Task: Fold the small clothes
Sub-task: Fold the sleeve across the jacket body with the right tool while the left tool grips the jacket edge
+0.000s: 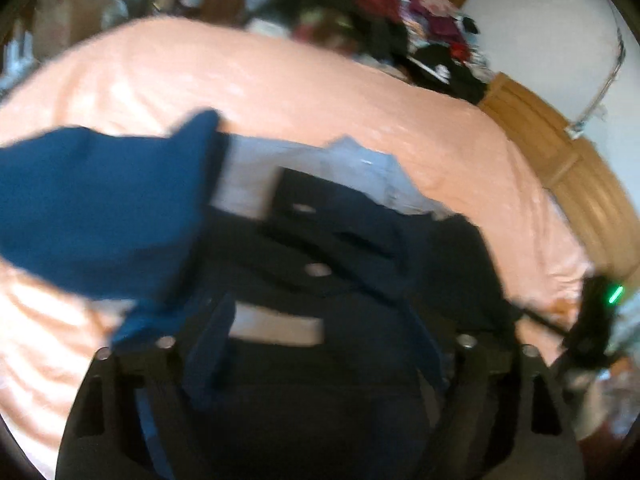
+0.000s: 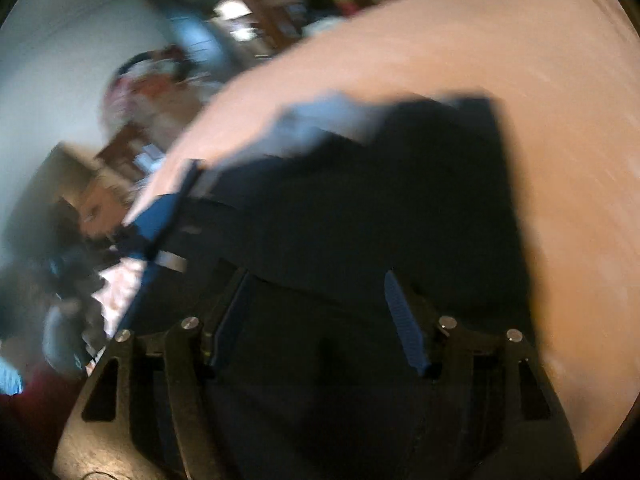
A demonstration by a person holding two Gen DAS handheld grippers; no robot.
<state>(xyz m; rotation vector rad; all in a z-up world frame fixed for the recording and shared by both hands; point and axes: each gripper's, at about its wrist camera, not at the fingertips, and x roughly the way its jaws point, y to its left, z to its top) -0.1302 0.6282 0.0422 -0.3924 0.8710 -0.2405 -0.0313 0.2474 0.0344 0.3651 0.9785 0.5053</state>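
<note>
Bed sheet [image 1: 360, 92], peach, is serving as the work surface; it is filling most of both views, which gives a soft flat base for folding. Wooden bed frame [image 1: 560, 148] is running along its far edge, with a clothes pile [image 1: 400, 28] waiting beyond the sheet, probably the stock to be folded.

Dark navy garment [image 2: 400, 200] is lying spread on the sheet directly under both tools, a pale blue garment [image 1: 352, 168] showing beneath its far edge. A brighter blue cloth [image 1: 88, 200] is hanging across the left side of the left wrist view, off the sheet; it appears lifted, but heavy blur is hiding what is carrying it.

Right gripper [image 2: 320, 312] is hovering over the navy cloth with its jaws standing apart and nothing between the blue pads [image 2: 404, 320]; likely lining up on an edge for a fold. Left gripper [image 1: 320, 344]: fingers are spread wide, yet dark fabric is covering the gap, so whether it is pinching cloth cannot be told. The right tool's body, green light on, is showing at the right edge of the left view, so both tools are working close together.
</note>
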